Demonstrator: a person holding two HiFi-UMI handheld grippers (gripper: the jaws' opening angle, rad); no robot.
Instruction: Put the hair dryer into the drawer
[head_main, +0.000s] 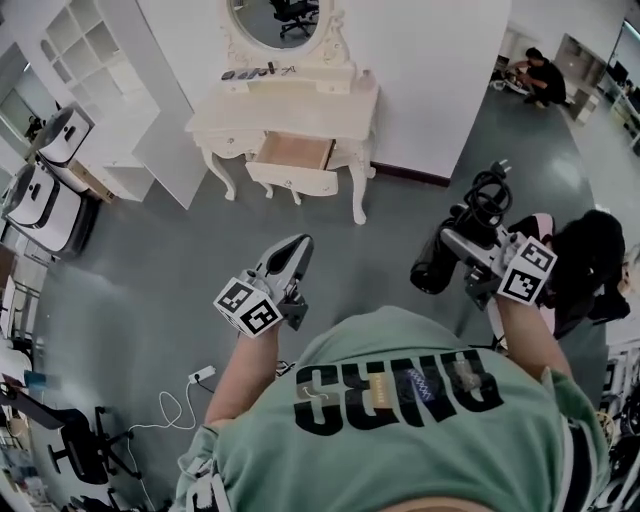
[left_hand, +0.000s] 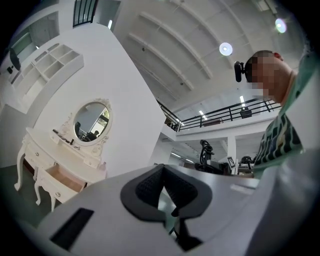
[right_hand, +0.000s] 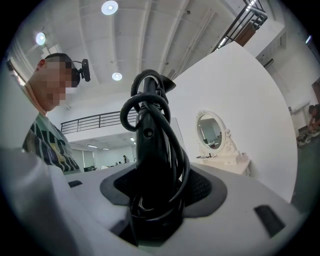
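Hair dryer (head_main: 462, 240), cord (right_hand: 160, 115) coiled round its handle, sits clamped in my right claw (head_main: 470, 258), long axis along the jaws; the open drawer (head_main: 292, 160) at the dressing table's (head_main: 300, 108) front edge lies well ahead and left, nearer my left claw (head_main: 292, 258), pinched together and empty.

Bright, even light comes from round ceiling lamps (left_hand: 225, 48); shadows are faint. Every view bows at its edges; gripper views darken at corners.
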